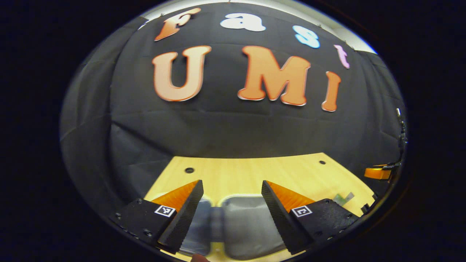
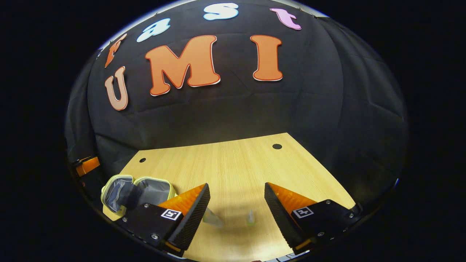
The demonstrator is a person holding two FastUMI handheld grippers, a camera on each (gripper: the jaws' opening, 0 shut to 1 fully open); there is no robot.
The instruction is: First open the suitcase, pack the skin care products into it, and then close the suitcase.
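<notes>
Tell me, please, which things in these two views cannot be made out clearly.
- Skin care products: right gripper view, two small pale items on the table, motion-blurred; their type is unclear.
- Suitcase: left gripper view, lying open, its sides covered by the left hand-held gripper fingers, its near part cut off by the lower edge.
- Suitcase contents: right gripper view, partly hidden by the right hand-held gripper finger.
</notes>
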